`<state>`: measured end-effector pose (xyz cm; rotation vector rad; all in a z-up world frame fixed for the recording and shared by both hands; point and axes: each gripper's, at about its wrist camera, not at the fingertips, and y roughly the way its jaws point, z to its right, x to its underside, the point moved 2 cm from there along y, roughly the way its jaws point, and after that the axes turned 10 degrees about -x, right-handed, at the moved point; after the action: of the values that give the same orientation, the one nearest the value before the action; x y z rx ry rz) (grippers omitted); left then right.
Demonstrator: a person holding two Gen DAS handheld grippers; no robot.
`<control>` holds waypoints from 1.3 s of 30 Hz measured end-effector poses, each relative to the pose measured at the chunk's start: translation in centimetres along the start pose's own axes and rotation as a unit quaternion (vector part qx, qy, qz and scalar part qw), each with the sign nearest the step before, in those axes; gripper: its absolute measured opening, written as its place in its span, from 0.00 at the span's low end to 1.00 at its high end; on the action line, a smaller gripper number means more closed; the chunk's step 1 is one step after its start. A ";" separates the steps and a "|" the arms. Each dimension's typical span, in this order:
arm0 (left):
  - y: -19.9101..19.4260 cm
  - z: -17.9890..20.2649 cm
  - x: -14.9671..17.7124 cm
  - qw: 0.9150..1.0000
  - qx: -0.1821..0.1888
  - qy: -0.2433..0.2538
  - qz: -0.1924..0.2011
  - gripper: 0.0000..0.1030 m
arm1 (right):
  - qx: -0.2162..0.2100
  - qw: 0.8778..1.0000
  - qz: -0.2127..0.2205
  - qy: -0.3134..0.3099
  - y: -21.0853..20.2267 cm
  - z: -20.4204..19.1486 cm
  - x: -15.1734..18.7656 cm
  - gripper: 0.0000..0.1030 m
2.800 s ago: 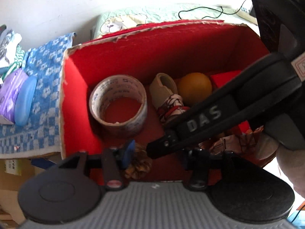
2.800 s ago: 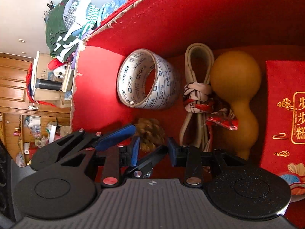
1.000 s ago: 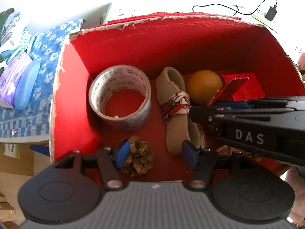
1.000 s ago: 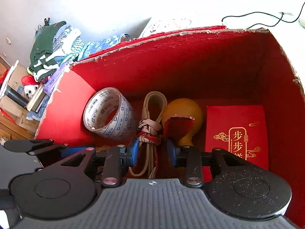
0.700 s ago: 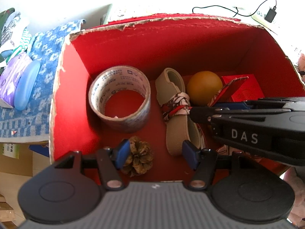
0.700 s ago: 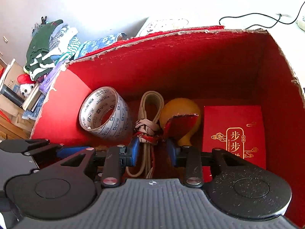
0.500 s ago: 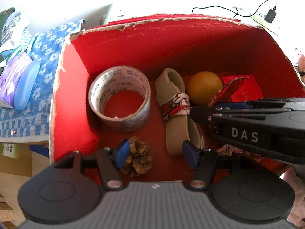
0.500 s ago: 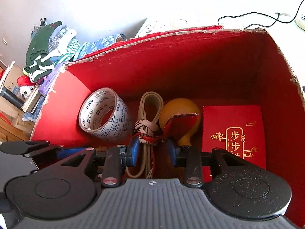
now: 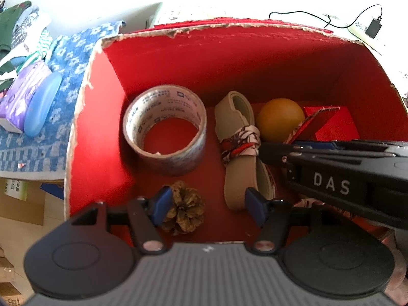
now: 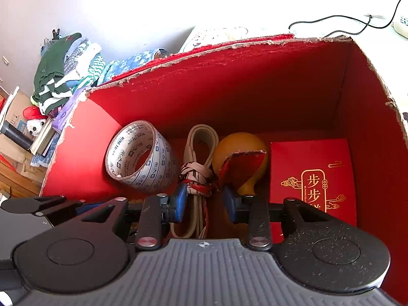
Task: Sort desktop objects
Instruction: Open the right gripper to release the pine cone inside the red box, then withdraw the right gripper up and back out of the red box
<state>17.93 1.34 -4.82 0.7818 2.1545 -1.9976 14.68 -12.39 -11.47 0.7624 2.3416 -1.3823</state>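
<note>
A red box [image 9: 97, 117] holds a tape roll [image 9: 164, 130], a beige belt tied with a patterned cloth [image 9: 238, 150], an orange gourd [image 9: 279, 119], a red envelope [image 10: 312, 178] and a pine cone [image 9: 185, 207]. My left gripper [image 9: 206, 202] is open and empty over the box's near edge, its left pad beside the pine cone. My right gripper [image 10: 205, 201] is open above the belt [image 10: 201, 153]; a red cloth flap [image 10: 242, 165] stands by its right pad, and I cannot tell whether they touch. The right gripper's body [image 9: 331, 176] crosses the left wrist view.
A blue patterned cloth [image 9: 63, 76] with a purple pack [image 9: 20, 97] and a blue case [image 9: 42, 107] lies left of the box. Folded clothes [image 10: 68, 68] are stacked beyond. A black cable [image 9: 326, 20] and charger lie behind the box.
Both grippers have risen out of the box since 2.8 s ago, leaving the pine cone on its floor. In the last second the right gripper's jaws have opened wider.
</note>
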 end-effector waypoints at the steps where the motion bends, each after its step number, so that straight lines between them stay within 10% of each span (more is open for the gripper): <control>1: -0.1 0.0 0.0 1.000 0.000 0.001 0.000 0.66 | 0.001 1.000 0.001 0.000 0.0 0.0 0.0 0.35; 39: -0.2 1.2 -0.4 0.999 -0.022 0.032 0.013 0.70 | 0.006 0.999 0.021 -0.033 -0.1 -0.6 0.2 0.35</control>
<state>17.88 0.05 -4.66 0.8739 2.2030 -1.9307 14.44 -11.86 -11.23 0.7546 2.2565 -1.3845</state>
